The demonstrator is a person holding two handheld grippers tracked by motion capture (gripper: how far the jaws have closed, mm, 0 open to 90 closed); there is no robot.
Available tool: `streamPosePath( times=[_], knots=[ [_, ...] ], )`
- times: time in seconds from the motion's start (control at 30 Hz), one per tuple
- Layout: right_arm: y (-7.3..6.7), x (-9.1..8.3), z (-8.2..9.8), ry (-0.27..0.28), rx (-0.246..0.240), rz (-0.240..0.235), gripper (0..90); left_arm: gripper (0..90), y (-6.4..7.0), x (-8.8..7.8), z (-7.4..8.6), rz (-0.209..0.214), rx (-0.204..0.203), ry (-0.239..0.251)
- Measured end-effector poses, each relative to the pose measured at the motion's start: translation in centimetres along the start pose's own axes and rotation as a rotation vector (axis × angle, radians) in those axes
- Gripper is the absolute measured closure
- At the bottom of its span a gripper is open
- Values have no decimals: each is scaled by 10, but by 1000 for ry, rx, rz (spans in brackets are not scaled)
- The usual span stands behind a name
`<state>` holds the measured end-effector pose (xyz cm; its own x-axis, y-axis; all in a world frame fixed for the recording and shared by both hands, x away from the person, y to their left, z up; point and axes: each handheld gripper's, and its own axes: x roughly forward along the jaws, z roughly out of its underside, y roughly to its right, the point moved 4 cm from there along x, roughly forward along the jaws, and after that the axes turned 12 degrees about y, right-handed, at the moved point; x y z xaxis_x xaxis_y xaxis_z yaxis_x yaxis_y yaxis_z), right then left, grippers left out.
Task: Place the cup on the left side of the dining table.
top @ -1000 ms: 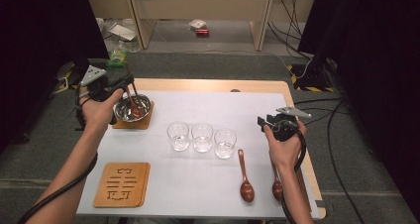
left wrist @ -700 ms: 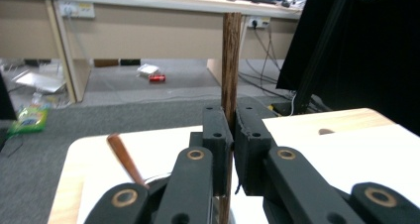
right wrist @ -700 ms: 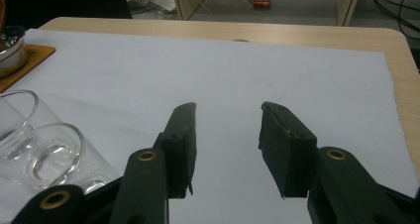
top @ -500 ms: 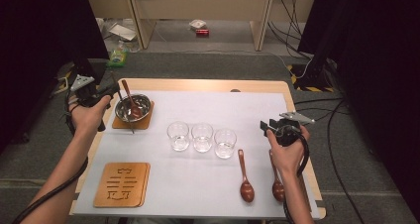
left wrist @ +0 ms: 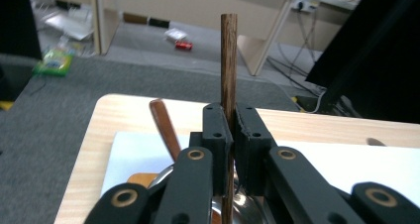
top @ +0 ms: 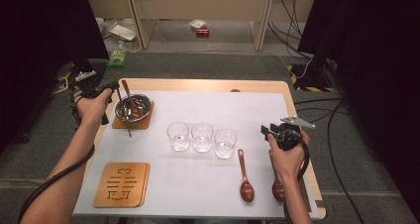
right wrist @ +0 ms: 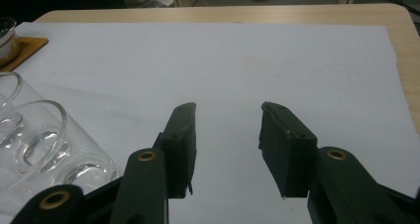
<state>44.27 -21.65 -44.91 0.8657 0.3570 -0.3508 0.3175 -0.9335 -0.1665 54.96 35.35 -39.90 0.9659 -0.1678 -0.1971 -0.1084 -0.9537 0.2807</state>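
My tabletop (top: 257, 184) is spread with a white sheet. At its left end a steel bowl (top: 141, 103) sits on a wooden coaster (top: 143, 123), a brown spoon (top: 128, 94) leaning inside it. Just left of the bowl, my left tool (top: 110, 87) is clenched on a thin dark wooden stick (left wrist: 228, 55). In the left gripper view the stick stands straight up between the pads, round and grainy, cut flat on top. My left forearm reaches in along the tabletop's left edge. My right tool (right wrist: 225, 144) hangs released over bare sheet, jaws apart, right hand (top: 287, 152) near three glasses (top: 201, 137) and two spoons (top: 246, 182).
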Motion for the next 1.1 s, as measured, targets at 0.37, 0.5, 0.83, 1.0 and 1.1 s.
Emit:
streamPosePath(
  times=[0.37, 0.5, 0.83, 1.0, 1.1],
  knots=[
    [2, 1, 9, -19, -1, -1, 580, 835, -8, 31, 32, -118, 15, -126],
    [3, 1, 11, -21, -3, -1, 580, 831, -13, 36, 47, -157, 15, -171],
    [3, 2, 12, -24, 5, -1, 580, 835, -21, 40, 67, -211, 22, -229],
    [3, 2, 12, -24, -3, -4, 581, 831, -20, 40, 66, -219, 40, -230],
    [4, 2, 12, -23, -7, -4, 581, 798, -20, 39, 66, -224, 48, -236]
  ],
)
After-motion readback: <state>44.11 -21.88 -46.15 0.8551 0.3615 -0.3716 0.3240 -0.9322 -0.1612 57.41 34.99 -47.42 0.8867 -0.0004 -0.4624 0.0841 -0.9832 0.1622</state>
